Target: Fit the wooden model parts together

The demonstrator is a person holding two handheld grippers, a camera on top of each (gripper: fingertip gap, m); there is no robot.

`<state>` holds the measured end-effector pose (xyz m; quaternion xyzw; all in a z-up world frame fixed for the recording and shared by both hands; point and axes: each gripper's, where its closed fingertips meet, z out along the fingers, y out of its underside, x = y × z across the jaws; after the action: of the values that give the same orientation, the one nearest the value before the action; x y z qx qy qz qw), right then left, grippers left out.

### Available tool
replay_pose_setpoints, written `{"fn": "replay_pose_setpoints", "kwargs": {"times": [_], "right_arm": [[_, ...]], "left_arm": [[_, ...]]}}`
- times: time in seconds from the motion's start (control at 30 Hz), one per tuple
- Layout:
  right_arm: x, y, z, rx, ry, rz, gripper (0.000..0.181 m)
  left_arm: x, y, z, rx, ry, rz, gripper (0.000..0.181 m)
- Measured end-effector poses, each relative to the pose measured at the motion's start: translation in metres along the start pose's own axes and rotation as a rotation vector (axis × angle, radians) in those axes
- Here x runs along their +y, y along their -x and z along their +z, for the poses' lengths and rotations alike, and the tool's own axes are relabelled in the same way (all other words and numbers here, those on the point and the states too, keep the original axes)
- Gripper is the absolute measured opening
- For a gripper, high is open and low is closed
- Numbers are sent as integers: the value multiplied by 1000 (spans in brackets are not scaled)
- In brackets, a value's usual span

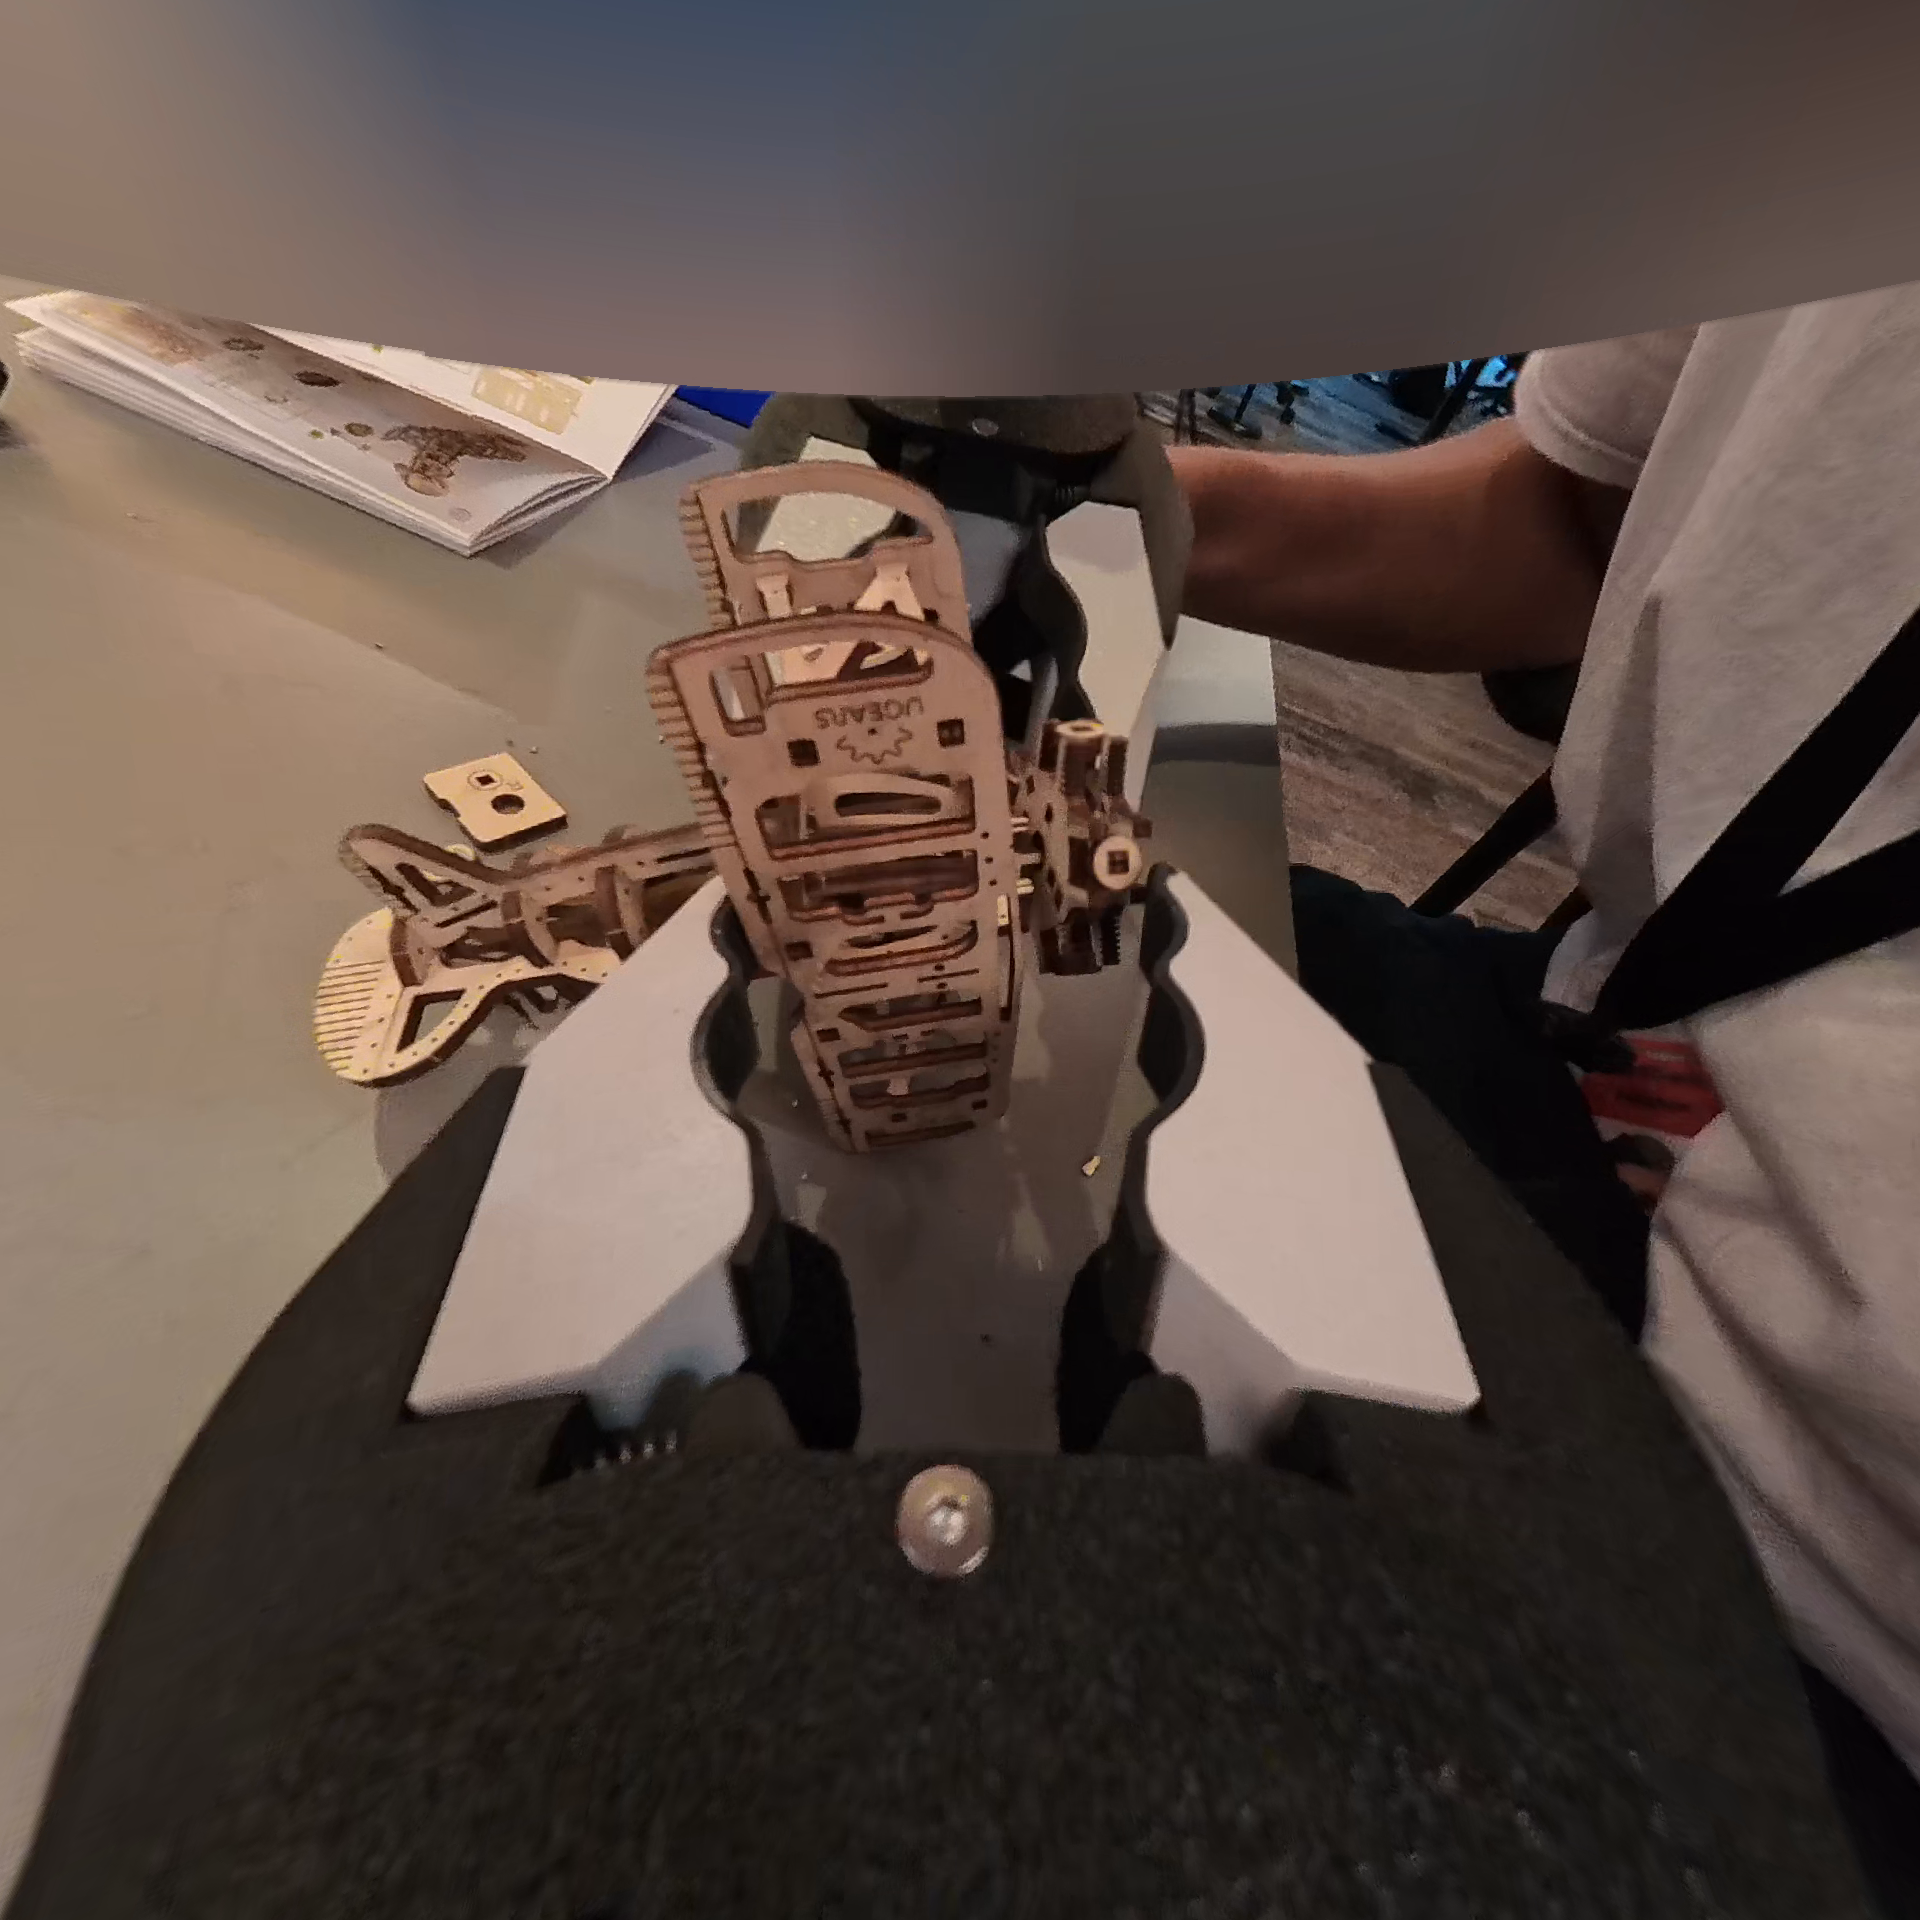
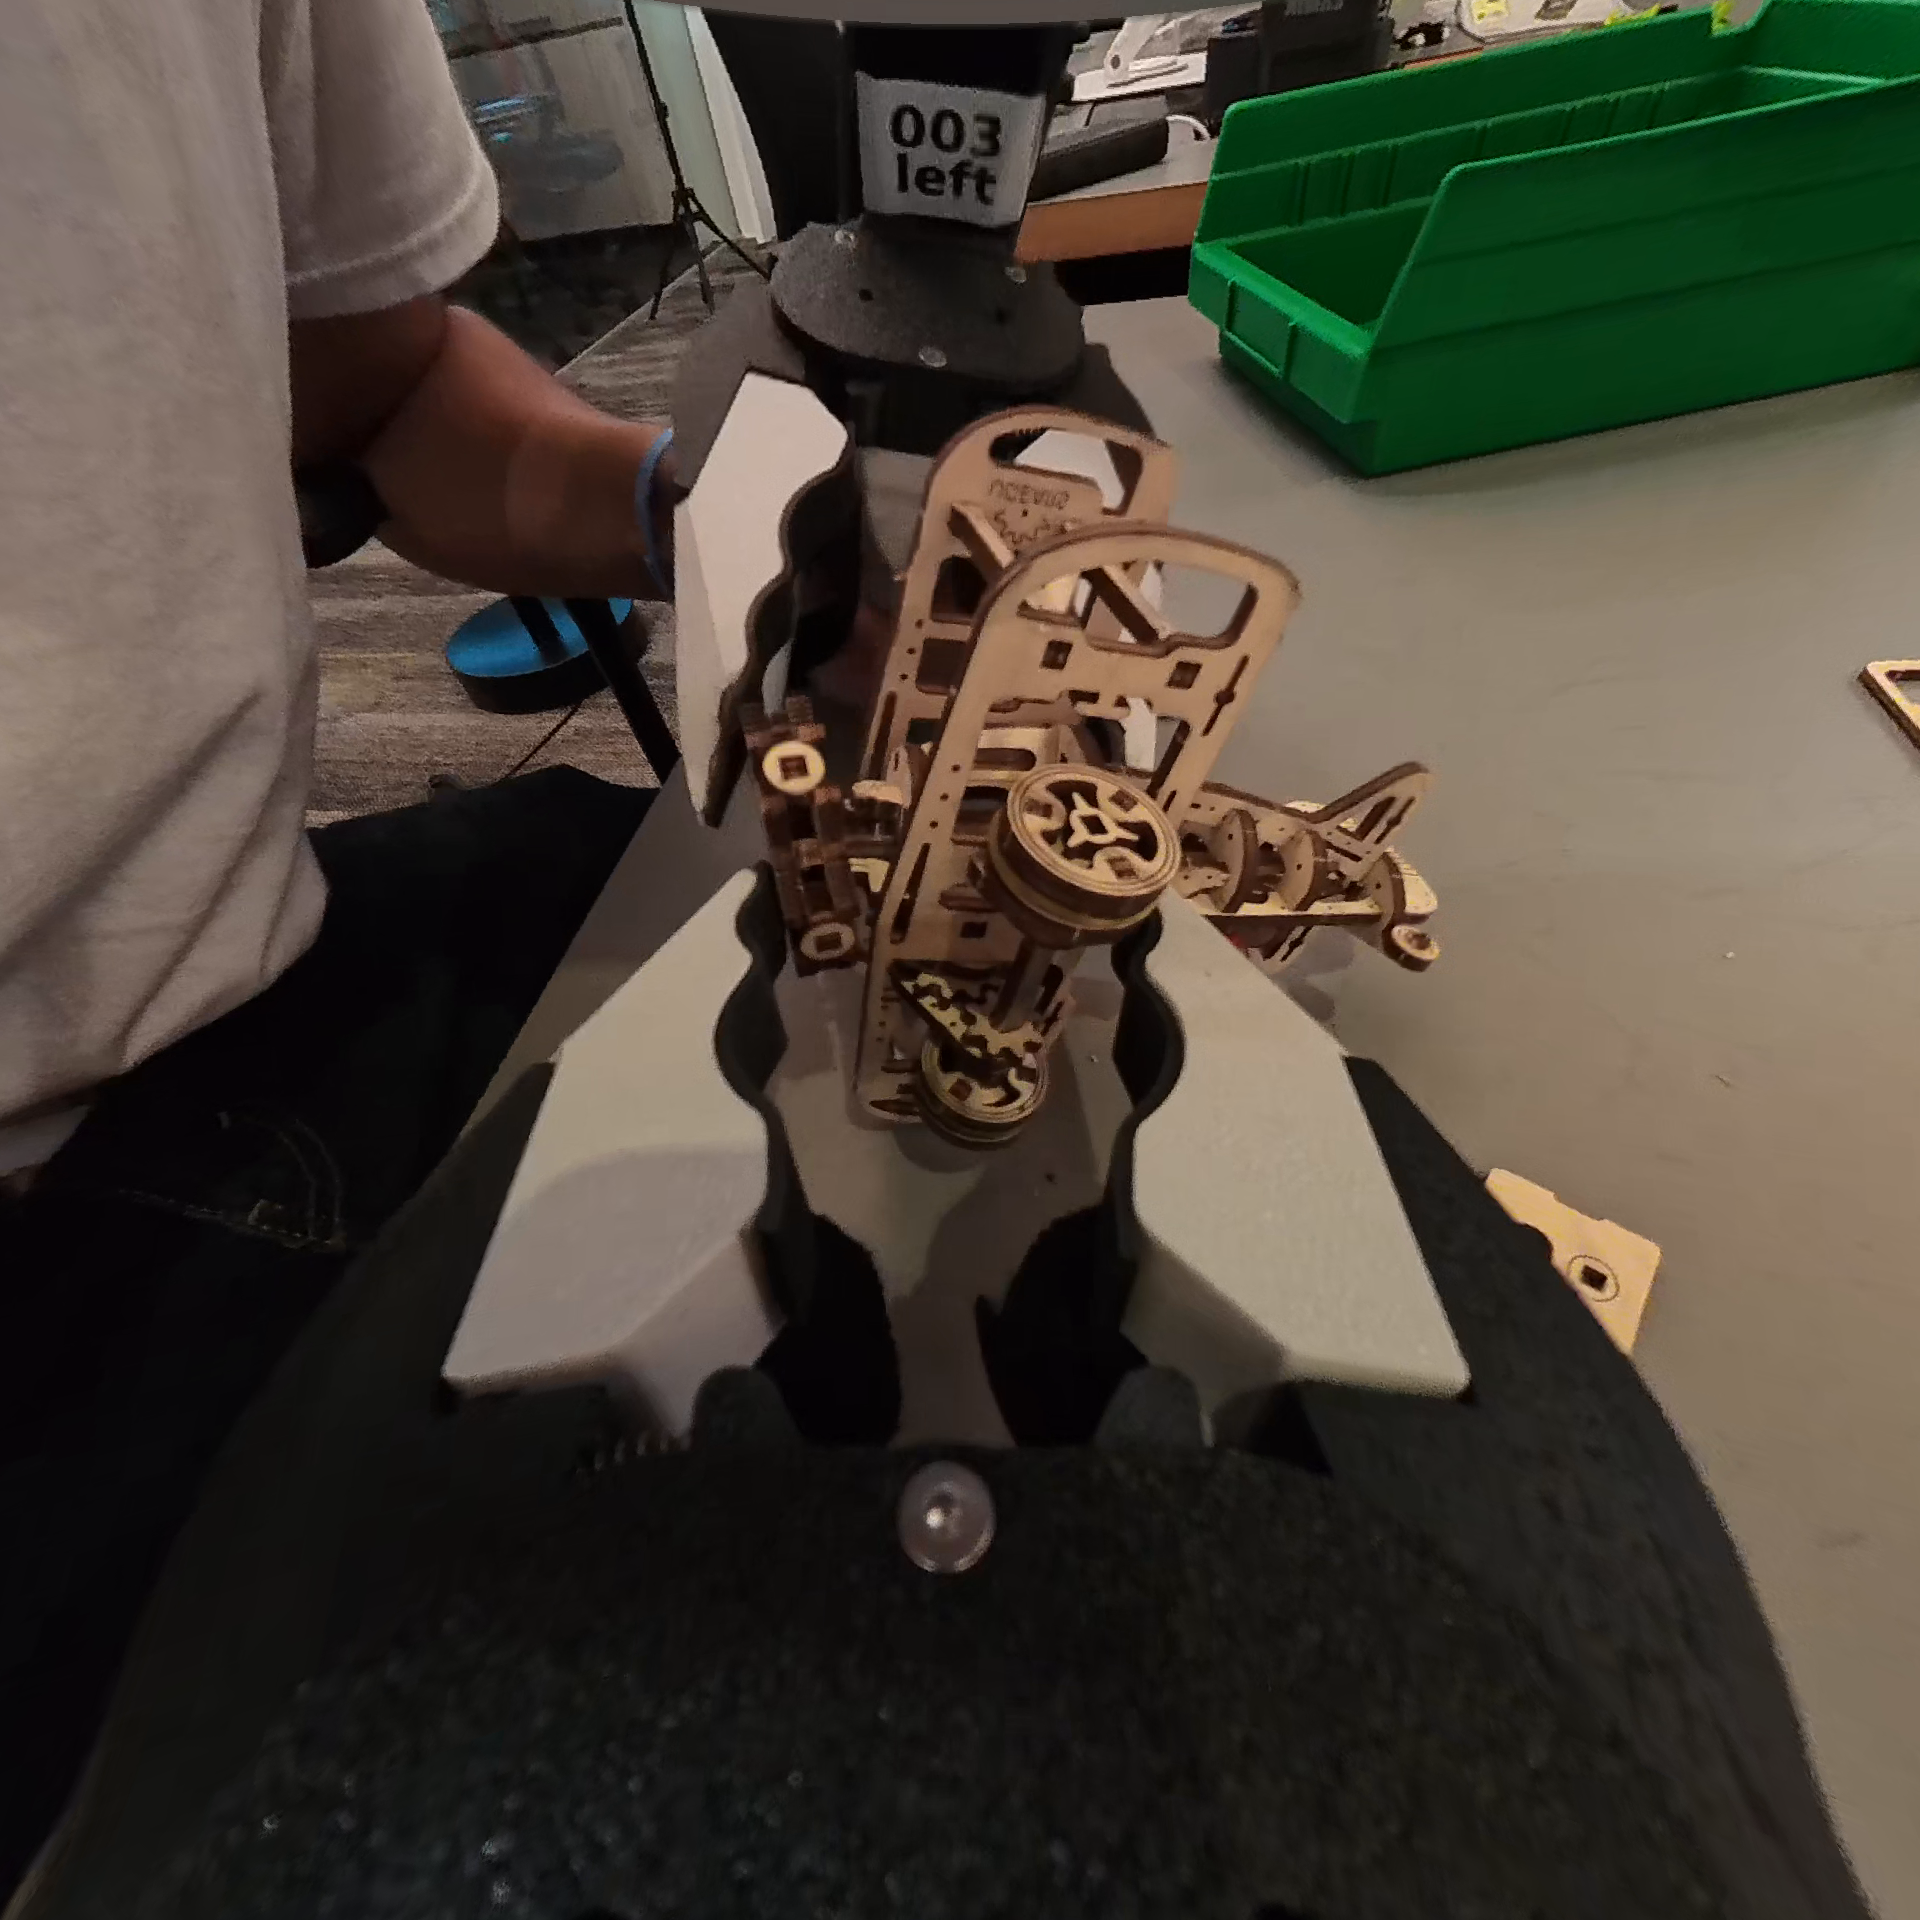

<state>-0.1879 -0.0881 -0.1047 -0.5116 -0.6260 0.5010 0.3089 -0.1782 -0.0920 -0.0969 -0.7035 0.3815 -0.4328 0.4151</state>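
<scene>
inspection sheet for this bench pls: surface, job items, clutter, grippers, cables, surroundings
Surface: grey table, a few wood crumbs on it.
Job's things: wooden plane, mostly built, stands on a wingtip between the two grippers, tail toward the table; small square plate lies loose beside the tail.
Clutter: open booklet at the far edge; green bins; a wooden frame piece at the edge of the right wrist view.
Grippers: left gripper and right gripper both open around the plane; contact cannot be told.
Cables: nothing seen on the table.
Surroundings: person in a white shirt; tripod stand on the floor behind.
</scene>
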Motion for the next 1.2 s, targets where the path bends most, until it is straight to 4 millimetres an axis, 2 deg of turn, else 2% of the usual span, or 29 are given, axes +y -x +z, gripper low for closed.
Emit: {"fn": "replay_pose_setpoints", "kwargs": {"times": [0.13,0.3,0.63,0.8,0.9,1.1,1.2], "right_arm": [[-1,-1,1,12,15,8,63],[-2,2,2,5,-1,-10,64],[-3,6,2,-11,5,5,73],[-13,2,-11,-16,-49,44,71],[-15,2,-11,-3,-36,-2,68],[-16,2,-11,-7,-43,16,59],[-15,2,-12,-7,-41,8,57]], "left_arm": [[2,3,2,-63,13,-2,76],[3,3,0,-70,28,27,65],[4,1,-1,-71,9,32,62],[4,2,-3,-82,10,49,62],[4,3,-4,-83,10,47,62],[6,0,-2,-93,24,110,66],[5,-2,-2,-76,17,84,68]]}}
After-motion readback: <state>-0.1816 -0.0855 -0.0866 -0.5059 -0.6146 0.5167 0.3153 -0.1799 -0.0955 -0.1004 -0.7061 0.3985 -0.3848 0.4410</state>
